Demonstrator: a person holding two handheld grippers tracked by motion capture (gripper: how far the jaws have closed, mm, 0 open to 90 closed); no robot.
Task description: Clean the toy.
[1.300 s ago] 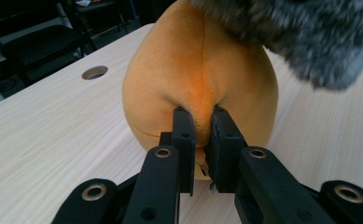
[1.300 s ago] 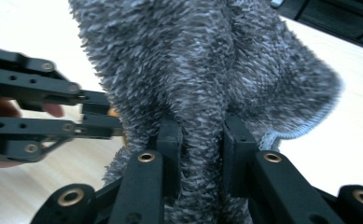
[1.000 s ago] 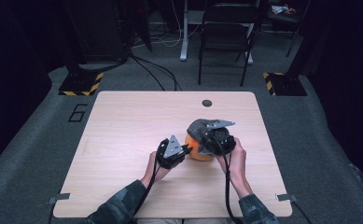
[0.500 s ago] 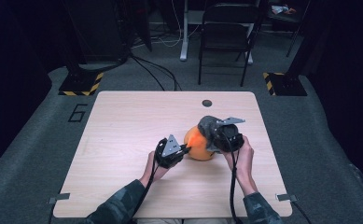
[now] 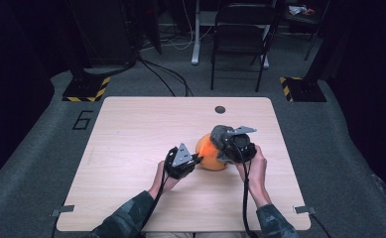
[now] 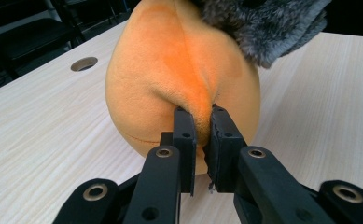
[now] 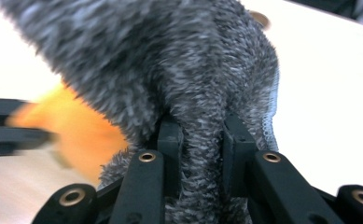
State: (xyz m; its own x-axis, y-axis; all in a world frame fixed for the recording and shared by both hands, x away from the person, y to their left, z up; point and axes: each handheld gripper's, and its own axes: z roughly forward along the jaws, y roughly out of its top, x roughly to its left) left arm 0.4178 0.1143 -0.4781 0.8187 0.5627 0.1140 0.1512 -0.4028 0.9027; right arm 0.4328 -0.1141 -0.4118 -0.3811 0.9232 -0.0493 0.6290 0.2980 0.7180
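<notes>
An orange plush ball (image 5: 210, 154) (image 6: 179, 74) rests on the wooden table, partly draped by a grey furry cover (image 5: 222, 135) (image 7: 170, 60). My left gripper (image 5: 196, 159) (image 6: 201, 130) comes in from the ball's left and is shut on a pinched fold of the orange plush. My right gripper (image 5: 229, 144) (image 7: 201, 140) is at the ball's right and is shut on a bunch of the grey fur, which it holds up over the ball's top. The orange plush (image 7: 76, 130) peeks out below the fur on the left of the right gripper view.
The wooden table (image 5: 131, 134) has a round cable hole (image 5: 220, 109) near its far edge. A folding chair (image 5: 242, 39) and cables stand on the floor beyond. Both forearms come in from the near edge.
The right gripper has shifted slightly right with the grey fur, baring more of the orange plush. The left gripper has stayed put.
</notes>
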